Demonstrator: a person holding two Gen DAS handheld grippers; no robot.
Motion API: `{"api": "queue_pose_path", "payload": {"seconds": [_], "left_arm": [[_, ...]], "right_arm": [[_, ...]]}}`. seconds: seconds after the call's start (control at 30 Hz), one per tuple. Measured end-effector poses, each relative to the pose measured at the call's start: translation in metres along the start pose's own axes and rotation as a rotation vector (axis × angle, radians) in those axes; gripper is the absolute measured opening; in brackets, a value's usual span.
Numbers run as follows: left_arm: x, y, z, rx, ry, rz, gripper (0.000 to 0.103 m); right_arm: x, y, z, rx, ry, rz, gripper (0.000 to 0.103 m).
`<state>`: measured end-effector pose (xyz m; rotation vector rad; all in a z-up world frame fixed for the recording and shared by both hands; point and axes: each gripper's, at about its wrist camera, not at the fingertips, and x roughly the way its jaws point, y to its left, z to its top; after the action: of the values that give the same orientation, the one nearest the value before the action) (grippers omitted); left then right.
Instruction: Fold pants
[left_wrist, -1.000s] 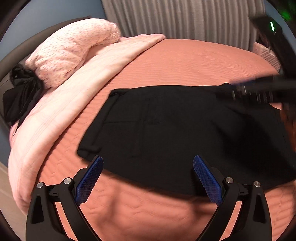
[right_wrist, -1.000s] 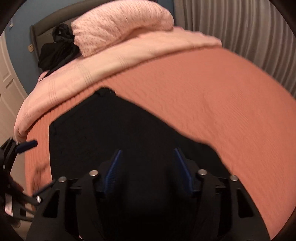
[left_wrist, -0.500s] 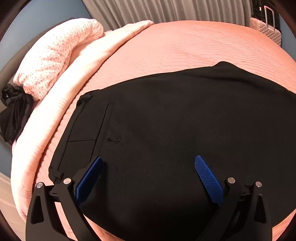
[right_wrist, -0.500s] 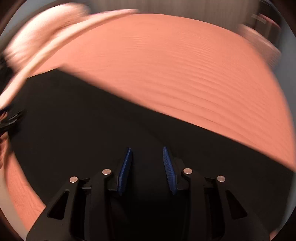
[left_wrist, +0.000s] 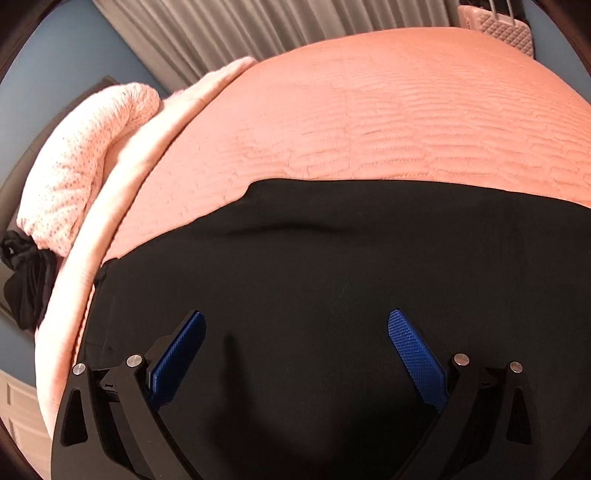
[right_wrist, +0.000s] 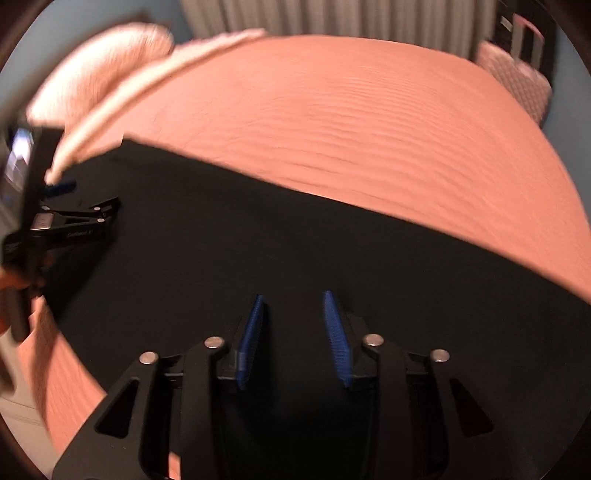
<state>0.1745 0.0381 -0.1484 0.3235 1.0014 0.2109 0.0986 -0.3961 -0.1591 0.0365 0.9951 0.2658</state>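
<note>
Left claw (left_wrist: 295, 354) spread wide, empty, low over black pants (left_wrist: 332, 280). Right claw (right_wrist: 293, 332) part open, nothing between pads, also over pants. Pants flat on orange bed (left_wrist: 388, 122). Advice: pinch edge cleanly, both layers, lift evenly, avoid quilt.

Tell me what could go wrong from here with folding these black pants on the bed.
1. The black fabric pants already show a ridge near their far edge; folding now may press that crease in.
2. Both the left claw and right claw hover open over the middle of the cloth, not an edge, so closing might bunch it.
3. The salmon quilted bedspread is soft and could get pinched too.
</note>
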Motion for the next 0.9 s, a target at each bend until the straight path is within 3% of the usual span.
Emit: {"api": "queue_pose_path", "payload": {"seconds": [0.03,0.1,0.17,0.2,0.23,0.27,0.3,0.33,0.4,0.47,0.53,0.6,0.63,0.67,0.73,0.77,0.83,0.9], "left_arm": [[0.001,0.001,-0.001,0.002,0.001,-0.012,0.098],[-0.001,0.006,0.001,0.006,0.007,-0.023,0.098],[-0.005,0.01,0.003,0.012,0.029,0.01,0.098],[-0.011,0.009,0.003,0.016,0.029,0.02,0.098],[-0.016,0.007,0.005,0.02,0.021,0.023,0.098],[-0.026,-0.001,0.003,0.023,0.008,0.021,0.098],[-0.037,-0.004,0.001,0.023,-0.005,0.005,0.098],[-0.048,-0.008,-0.001,0.02,-0.021,-0.011,0.098],[-0.064,-0.021,-0.005,0.025,-0.04,-0.038,0.098],[-0.07,-0.038,-0.012,0.04,-0.029,-0.043,0.098],[-0.07,-0.057,-0.021,0.07,-0.007,-0.025,0.098],[-0.06,-0.068,-0.028,0.098,0.036,0.007,0.098],[-0.062,-0.066,-0.03,0.089,0.021,0.005,0.098],[-0.063,-0.062,-0.03,0.083,0.026,0.007,0.098],[-0.069,-0.055,-0.029,0.086,0.033,0.015,0.098],[-0.074,-0.052,-0.029,0.091,0.016,0.024,0.098],[-0.087,-0.051,-0.032,0.1,-0.015,0.009,0.098],[-0.099,-0.059,-0.036,0.114,-0.034,-0.003,0.098]], "right_arm": [[-0.011,-0.025,-0.008,0.03,-0.002,-0.003,0.016],[-0.041,-0.1,-0.039,0.131,0.027,-0.153,0.017],[-0.073,-0.157,-0.063,0.253,-0.008,-0.12,0.012],[-0.091,-0.184,-0.075,0.31,0.004,-0.198,0.015],[-0.107,-0.207,-0.085,0.343,0.042,-0.374,0.017],[-0.123,-0.227,-0.095,0.383,0.064,-0.488,0.021],[-0.135,-0.232,-0.097,0.421,0.053,-0.524,0.02],[-0.152,-0.237,-0.098,0.46,-0.002,-0.512,0.02],[-0.168,-0.229,-0.083,0.504,-0.122,-0.355,0.021],[-0.144,-0.211,-0.052,0.459,-0.118,-0.224,0.021],[-0.106,-0.202,-0.026,0.386,-0.053,-0.173,0.033],[-0.068,-0.224,-0.015,0.376,0.067,-0.275,0.034],[-0.07,-0.236,-0.019,0.414,0.052,-0.289,0.032],[-0.081,-0.249,-0.025,0.479,0.016,-0.273,0.019],[-0.124,-0.259,-0.044,0.529,-0.039,-0.435,0.025],[-0.139,-0.26,-0.052,0.528,-0.063,-0.443,0.025],[-0.163,-0.243,-0.083,0.552,-0.077,-0.399,0.04],[-0.158,-0.208,-0.103,0.498,-0.02,-0.393,0.057]]}}
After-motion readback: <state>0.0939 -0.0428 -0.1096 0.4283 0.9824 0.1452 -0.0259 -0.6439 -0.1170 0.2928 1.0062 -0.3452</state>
